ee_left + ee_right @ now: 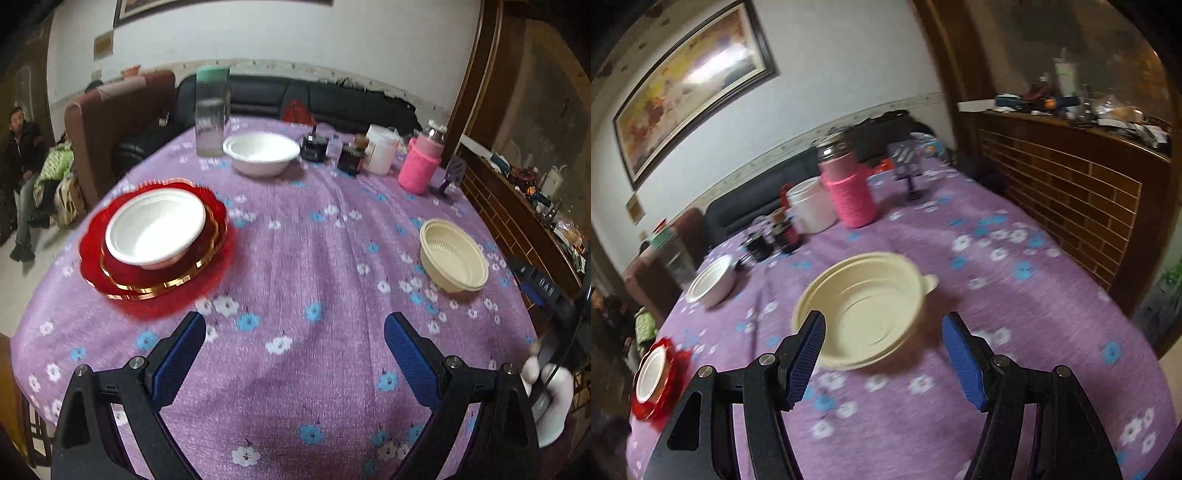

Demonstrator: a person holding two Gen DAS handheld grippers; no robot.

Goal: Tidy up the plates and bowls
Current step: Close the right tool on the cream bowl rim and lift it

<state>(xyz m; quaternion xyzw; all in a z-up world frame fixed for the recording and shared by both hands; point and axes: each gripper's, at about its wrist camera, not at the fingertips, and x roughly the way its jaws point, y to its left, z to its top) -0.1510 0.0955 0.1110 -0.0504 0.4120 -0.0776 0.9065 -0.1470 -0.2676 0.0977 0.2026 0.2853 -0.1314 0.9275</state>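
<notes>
Purple flowered cloth covers the round worktop [325, 236], with a dark sofa and a white wall behind it and a wooden counter off to one side.

The sorting looks only partly done. One white bowl [155, 229] already sits on a stack of red, gold-rimmed plates [110, 273] near the worktop's edge. A second white bowl [261, 152] stands by itself farther back, just beside a tall clear jar [211, 114] and near a pink-sleeved bottle [421, 162]. A cream bowl [864, 314] rests alone on the cloth, well apart from the red stack. Judging by this layout, both loose bowls are yet to be gathered with the rest.

The left gripper [295, 339] hangs over bare cloth with its jaws spread wide; nothing lies between them and they touch nothing. The red plates are just ahead and to one side of it.

The right gripper [884, 349] is also spread and empty. It points at the cream bowl, whose near rim appears between the blue pads [807, 354], but the pads do not press on it; whether one pad brushes the rim cannot be told through the blur. That bowl seems the likely next pick.
</notes>
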